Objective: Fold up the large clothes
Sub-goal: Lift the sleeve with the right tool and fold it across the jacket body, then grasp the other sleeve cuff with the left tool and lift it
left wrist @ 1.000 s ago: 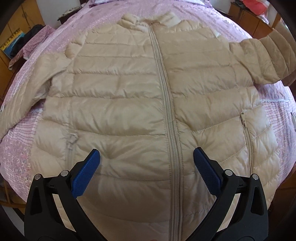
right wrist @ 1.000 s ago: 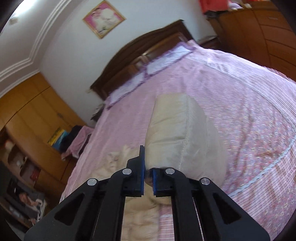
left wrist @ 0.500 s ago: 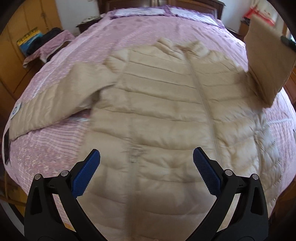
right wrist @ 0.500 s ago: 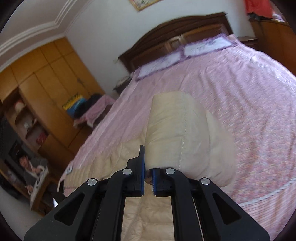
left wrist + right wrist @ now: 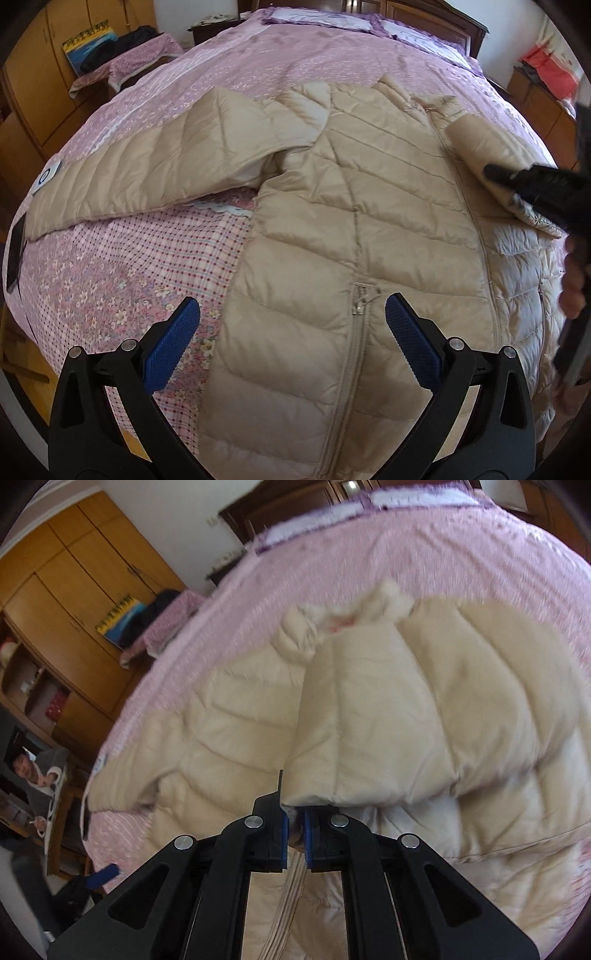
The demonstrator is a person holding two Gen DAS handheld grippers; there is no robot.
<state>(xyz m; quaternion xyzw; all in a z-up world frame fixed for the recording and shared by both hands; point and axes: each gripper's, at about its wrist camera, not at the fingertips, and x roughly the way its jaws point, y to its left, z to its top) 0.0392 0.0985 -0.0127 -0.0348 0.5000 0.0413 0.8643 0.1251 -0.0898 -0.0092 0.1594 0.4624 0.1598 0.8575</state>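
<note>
My right tool [image 5: 294, 836] is clamped on the sleeve [image 5: 424, 716]; slick quilting may slip free. Left tool [image 5: 291, 343] gapes empty.

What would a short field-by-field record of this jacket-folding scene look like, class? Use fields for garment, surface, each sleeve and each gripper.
garment: beige puffer jacket, zipped, front up
surface: bed with pink floral cover
far sleeve: left sleeve spread out flat on the cover
near sleeve: right sleeve folded in across the chest
right gripper: shut on the sleeve's cuff
left gripper: open, empty, above the jacket's hem
</note>
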